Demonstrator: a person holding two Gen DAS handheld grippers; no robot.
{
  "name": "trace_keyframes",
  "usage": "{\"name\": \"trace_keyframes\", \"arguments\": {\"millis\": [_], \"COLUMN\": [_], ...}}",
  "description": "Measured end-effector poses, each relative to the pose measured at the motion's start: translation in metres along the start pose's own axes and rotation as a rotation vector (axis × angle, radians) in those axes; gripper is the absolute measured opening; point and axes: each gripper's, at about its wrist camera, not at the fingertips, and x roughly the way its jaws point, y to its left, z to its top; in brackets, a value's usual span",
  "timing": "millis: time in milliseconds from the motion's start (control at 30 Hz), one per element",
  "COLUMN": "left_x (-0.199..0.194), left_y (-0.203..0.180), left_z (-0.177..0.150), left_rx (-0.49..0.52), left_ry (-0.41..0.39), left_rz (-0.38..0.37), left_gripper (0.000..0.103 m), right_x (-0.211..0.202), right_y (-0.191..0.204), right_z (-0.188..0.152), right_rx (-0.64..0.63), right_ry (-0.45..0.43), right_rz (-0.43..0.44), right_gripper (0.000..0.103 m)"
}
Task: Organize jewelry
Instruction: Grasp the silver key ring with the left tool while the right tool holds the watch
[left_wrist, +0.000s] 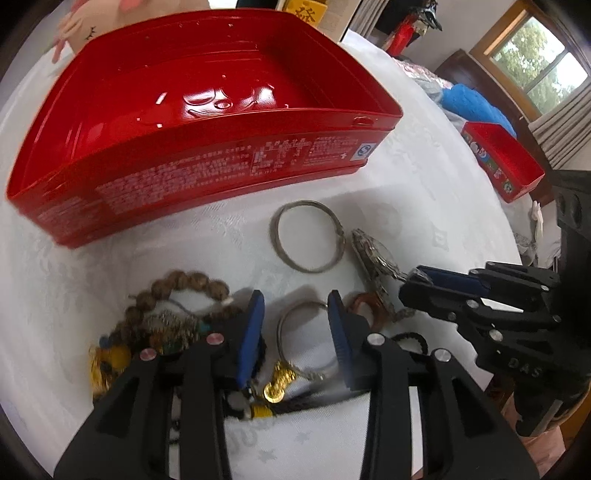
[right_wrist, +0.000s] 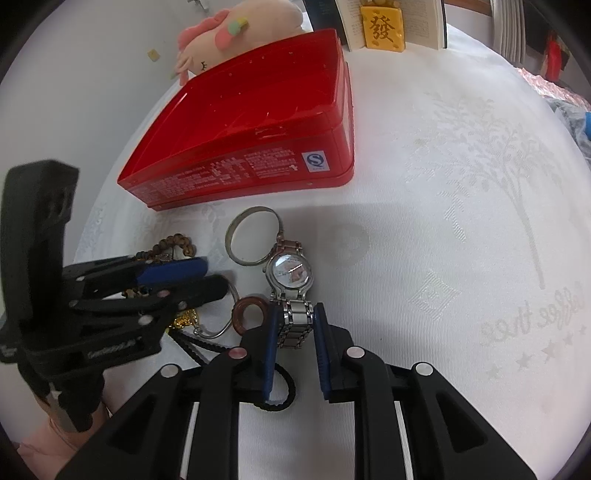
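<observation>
An open red tin (left_wrist: 207, 122) sits empty on the white cloth; it also shows in the right wrist view (right_wrist: 258, 122). Below it lies a pile of jewelry: a silver bangle (left_wrist: 308, 236), a silver watch (right_wrist: 290, 273), a brown ring (right_wrist: 249, 314), a wooden bead bracelet (left_wrist: 177, 291) and gold pieces (left_wrist: 275, 387). My left gripper (left_wrist: 295, 306) is open over a thin silver bangle (left_wrist: 295, 336). My right gripper (right_wrist: 295, 317) is open, its fingers on either side of the watch band (right_wrist: 293, 326).
A smaller red box (left_wrist: 506, 162) and a blue cloth (left_wrist: 476, 103) lie at the table's right edge. A plush toy (right_wrist: 236, 33), a yellow tile (right_wrist: 382, 27) and books stand behind the tin. A black hair tie (right_wrist: 277, 398) lies under the right gripper.
</observation>
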Motion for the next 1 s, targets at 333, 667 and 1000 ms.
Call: {"name": "trace_keyframes", "arguments": {"millis": [333,667,1000], "left_x": [-0.006,0.004,0.021], "left_y": [0.026,0.006,-0.002], "left_z": [-0.001,0.027,0.044], "left_rx": [-0.022,-0.040,-0.022], "left_ry": [0.006,0.011,0.025], "left_rz": [-0.040,-0.012,0.066], "left_gripper": [0.019,0.032,0.002], "right_x": [0.000,0.000,0.002], "right_y": [-0.001,0.002,0.002], "right_z": [0.000,-0.003,0.001], "right_rx": [0.001,0.000,-0.002], "right_ry": [0.001,0.001,0.005], "right_rz": [0.003,-0.008,-0.004], "right_gripper": [0.019,0.019,0.019]}}
